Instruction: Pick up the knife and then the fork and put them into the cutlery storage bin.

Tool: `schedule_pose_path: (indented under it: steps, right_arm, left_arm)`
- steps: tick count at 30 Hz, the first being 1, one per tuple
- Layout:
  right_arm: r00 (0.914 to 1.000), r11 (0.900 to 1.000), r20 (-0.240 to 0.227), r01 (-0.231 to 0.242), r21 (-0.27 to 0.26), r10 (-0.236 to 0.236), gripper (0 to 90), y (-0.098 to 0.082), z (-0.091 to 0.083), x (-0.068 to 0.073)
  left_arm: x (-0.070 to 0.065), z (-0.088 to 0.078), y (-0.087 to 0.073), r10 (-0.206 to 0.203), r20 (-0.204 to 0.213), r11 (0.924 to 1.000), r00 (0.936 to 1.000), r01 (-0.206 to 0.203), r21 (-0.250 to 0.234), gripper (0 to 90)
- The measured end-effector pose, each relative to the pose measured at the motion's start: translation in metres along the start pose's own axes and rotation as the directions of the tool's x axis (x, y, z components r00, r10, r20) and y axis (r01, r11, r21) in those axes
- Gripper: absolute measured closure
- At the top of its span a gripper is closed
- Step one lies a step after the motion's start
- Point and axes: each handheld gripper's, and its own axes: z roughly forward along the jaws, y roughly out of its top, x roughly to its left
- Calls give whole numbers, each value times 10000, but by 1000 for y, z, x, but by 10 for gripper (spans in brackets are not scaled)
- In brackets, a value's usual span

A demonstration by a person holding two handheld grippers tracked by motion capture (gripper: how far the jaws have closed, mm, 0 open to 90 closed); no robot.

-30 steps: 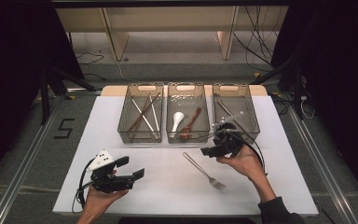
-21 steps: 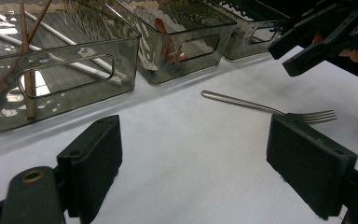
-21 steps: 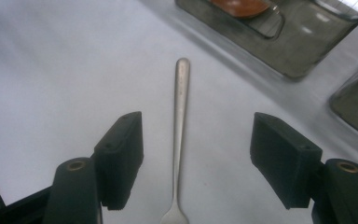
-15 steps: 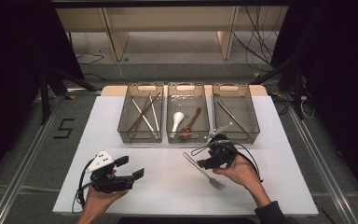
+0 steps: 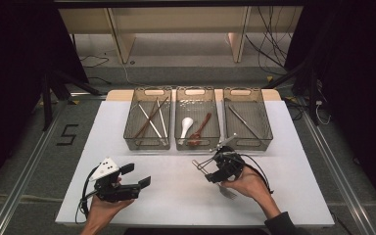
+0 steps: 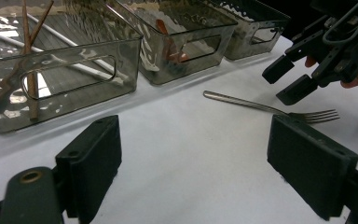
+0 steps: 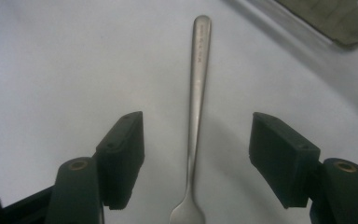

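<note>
Right claw [image 7: 196, 158] hangs low over the bench [image 5: 176, 196], jaws spread wide and gripping nothing — the fork [image 7: 196, 93] lies flat between them, handle running straight up the middle of the right gripper view, clear of both pads. From the high view the right claw [image 5: 214, 171] sits just in front of the middle bin [image 5: 197, 142], with the fork's [image 5: 227, 192] tines poking out beside the right hand [image 5: 245, 183]. In the left gripper view the fork [image 6: 261, 106] rests on the white bench surface, tines towards that right claw [image 6: 291, 79].

Left claw [image 5: 139, 176] — released too, jaws wide apart with only bare bench between them, held in the left hand [image 5: 103, 205] well apart from the fork, near the front-left of the bench.

Beyond, three clear bins stand in a row: the left bin [image 5: 147, 142] holds chopsticks [image 5: 152, 120], the middle bin a white spoon [image 5: 186, 126] and a brown spoon [image 5: 200, 128], the right bin [image 5: 248, 141] a slim metal utensil [image 5: 242, 120].
</note>
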Motion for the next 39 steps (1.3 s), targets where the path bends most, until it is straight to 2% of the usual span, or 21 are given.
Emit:
schedule_pose_path:
  steps: [8,14,22,30,39]
  right_arm:
    - [9997,9994,191,134,316,-140,388,-1,7,3]
    - [9995,9984,262,179,543,-194,438,-1,9,3]
    - [9986,9956,413,285,889,-322,541,-2,12,4]
    - [9985,9923,334,397,1173,-439,651,-4,19,4]
    - [9966,9901,503,589,1274,-658,755,-4,19,5]
  left_arm:
    - [0,0,0,43,11,10000,10000,-43,-10,172]
    - [0,-1,0,50,4,10000,10000,-50,-25,172]
    - [0,-1,0,72,1,10000,10000,-72,-25,172]
    - [0,-1,0,93,-20,10000,10000,-93,6,172]
    - [0,-1,0,85,-44,10000,10000,-85,-15,172]
